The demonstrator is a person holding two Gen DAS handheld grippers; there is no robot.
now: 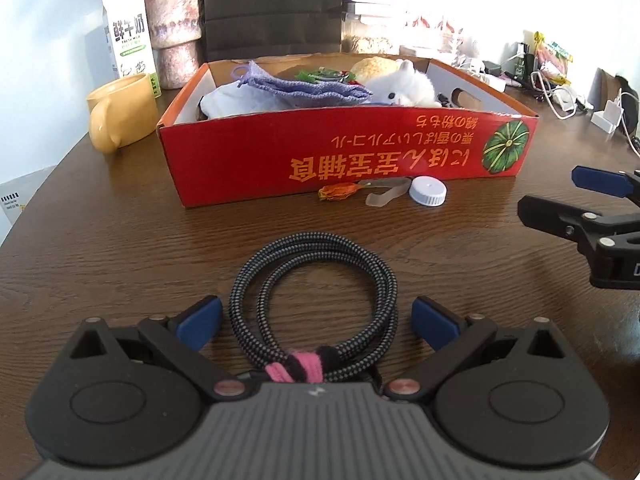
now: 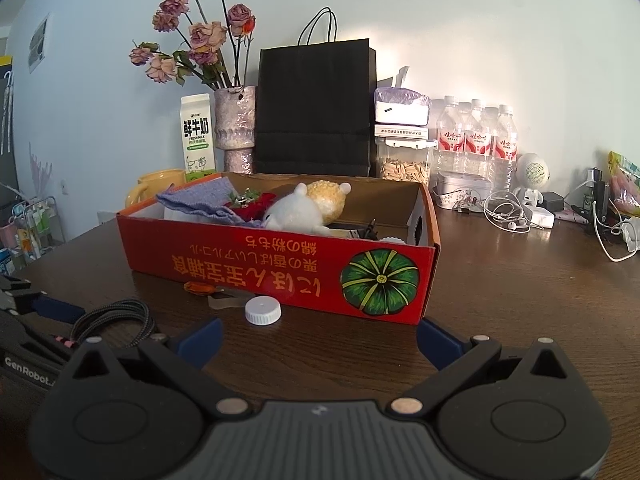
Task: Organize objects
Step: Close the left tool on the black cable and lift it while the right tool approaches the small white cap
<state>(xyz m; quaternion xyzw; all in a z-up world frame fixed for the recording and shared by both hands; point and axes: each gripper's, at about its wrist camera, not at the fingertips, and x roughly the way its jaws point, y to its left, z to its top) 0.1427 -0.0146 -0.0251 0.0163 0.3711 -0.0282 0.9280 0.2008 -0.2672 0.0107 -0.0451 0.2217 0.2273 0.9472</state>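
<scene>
The left gripper [image 1: 316, 320] hangs over the coiled braided cable [image 1: 314, 300] on the bench [image 1: 120, 240], its jaws spread wide with the coil between them and neither pad touching it. The step in hand looks like picking up the cable; next the jaws must close on the bundle and carry it into the red box [image 1: 340, 160]. The right gripper [image 2: 318, 338] waits open and empty near the box.

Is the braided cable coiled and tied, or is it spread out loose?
Coiled and tied. The cable lies on the table in round loops, and a pink and black tie binds them together.
</scene>
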